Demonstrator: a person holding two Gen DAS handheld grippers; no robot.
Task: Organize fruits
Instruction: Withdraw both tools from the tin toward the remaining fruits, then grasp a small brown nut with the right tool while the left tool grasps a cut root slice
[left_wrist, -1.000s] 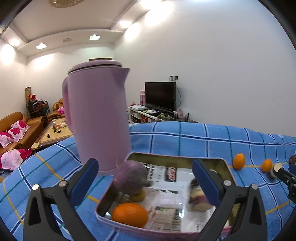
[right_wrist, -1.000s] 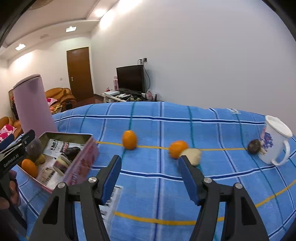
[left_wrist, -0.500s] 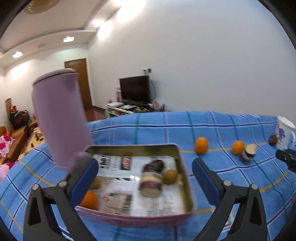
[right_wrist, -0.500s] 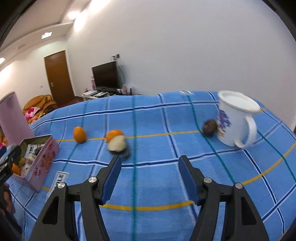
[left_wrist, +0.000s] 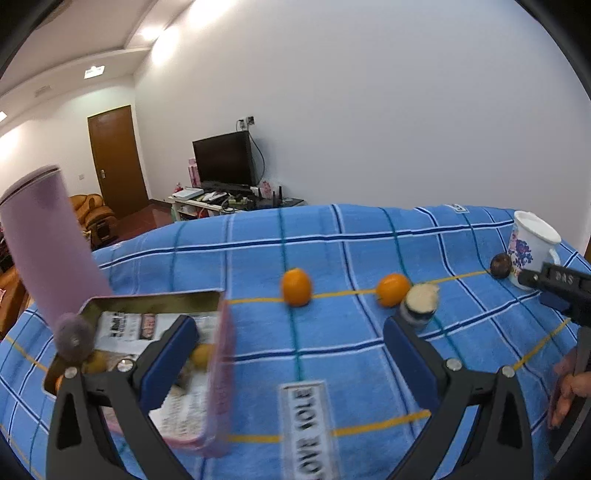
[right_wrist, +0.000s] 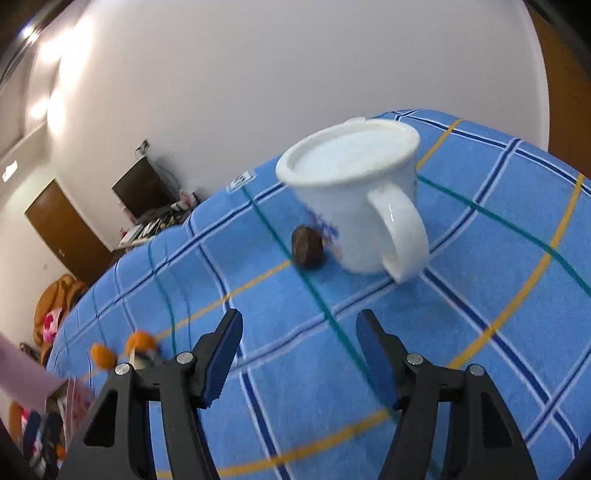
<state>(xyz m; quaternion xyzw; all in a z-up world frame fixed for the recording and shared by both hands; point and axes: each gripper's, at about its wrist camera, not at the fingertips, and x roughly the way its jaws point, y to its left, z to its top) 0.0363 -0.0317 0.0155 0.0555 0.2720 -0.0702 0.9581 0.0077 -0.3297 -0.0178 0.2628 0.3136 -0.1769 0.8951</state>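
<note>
A pink tin box (left_wrist: 221, 369) with several fruits in it sits at the left of the blue checked cloth. Two orange fruits (left_wrist: 296, 287) (left_wrist: 392, 290), a cut purple piece (left_wrist: 421, 302) and a dark round fruit (left_wrist: 500, 265) lie in a row on the cloth. My left gripper (left_wrist: 291, 354) is open and empty, just right of the box. My right gripper (right_wrist: 297, 350) is open and empty, a short way in front of the dark fruit (right_wrist: 307, 246).
A white mug (right_wrist: 360, 206) stands beside the dark fruit at the right end; it also shows in the left wrist view (left_wrist: 532, 243). A tall pink kettle (left_wrist: 48, 243) stands behind the box. A printed label (left_wrist: 306, 424) lies on the cloth.
Both grippers have swung right. The left one has moved from over the box towards the loose fruits. The right one has moved close to the mug and dark fruit.
</note>
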